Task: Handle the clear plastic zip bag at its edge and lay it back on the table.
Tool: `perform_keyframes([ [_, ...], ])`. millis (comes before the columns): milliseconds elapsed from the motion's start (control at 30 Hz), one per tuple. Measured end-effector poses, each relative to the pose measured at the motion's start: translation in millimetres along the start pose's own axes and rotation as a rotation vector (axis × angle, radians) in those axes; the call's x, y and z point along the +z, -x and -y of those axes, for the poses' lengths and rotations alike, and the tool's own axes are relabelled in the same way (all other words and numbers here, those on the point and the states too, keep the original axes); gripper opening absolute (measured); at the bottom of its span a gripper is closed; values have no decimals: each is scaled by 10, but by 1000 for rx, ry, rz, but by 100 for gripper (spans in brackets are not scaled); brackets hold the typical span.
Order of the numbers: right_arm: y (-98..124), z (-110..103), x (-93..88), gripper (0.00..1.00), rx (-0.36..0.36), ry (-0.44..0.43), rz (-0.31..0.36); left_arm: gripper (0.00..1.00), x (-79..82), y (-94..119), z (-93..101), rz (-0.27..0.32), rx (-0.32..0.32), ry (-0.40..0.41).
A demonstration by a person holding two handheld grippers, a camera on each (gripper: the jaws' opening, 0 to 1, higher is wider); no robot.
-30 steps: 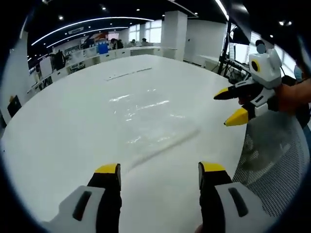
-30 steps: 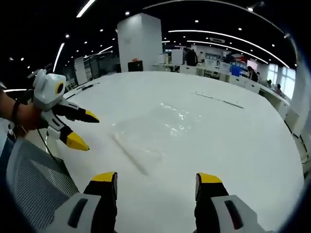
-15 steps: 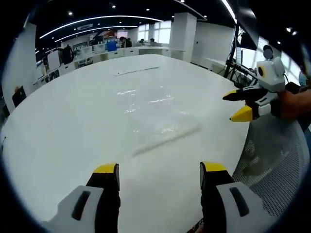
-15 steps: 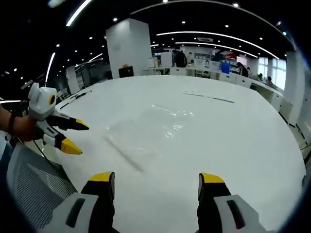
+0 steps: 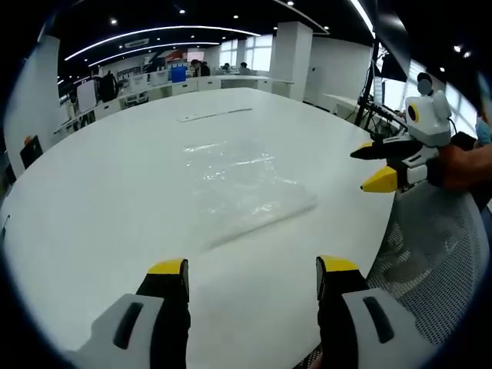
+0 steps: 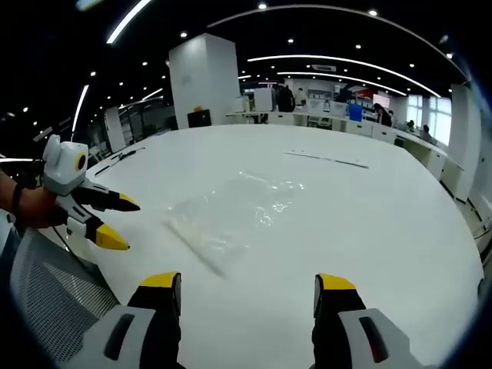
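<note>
Lying beyond both tongs [image 5: 250, 270]: bag [image 5: 242, 188]

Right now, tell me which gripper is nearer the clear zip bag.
Right, narrowly, as far as I can judge. The right gripper hovers open with the near edge of the zip bag just ahead of it; the left gripper, also open, hangs beside one corner.

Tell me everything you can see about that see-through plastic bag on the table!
The clear plastic zip bag lies flat on the white table, wrinkled and shiny under the lights. A straight strip, its zip edge, runs along the side nearest the grippers. It looks empty. Nothing touches it: the left gripper and right gripper are both open, short of it.
</note>
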State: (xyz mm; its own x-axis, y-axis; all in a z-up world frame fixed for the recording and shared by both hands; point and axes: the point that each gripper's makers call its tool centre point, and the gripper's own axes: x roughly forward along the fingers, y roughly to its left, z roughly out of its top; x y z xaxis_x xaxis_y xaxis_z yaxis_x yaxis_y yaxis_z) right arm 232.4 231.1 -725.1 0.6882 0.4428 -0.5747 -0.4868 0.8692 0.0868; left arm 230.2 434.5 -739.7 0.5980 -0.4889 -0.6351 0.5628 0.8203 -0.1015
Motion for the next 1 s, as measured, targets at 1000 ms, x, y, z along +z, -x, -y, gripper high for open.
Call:
perform_keyframes([
  [1000, -16, -45, -40, 69, 17, -14, -16, 65, 71, 50, 59, 10, 23, -5],
])
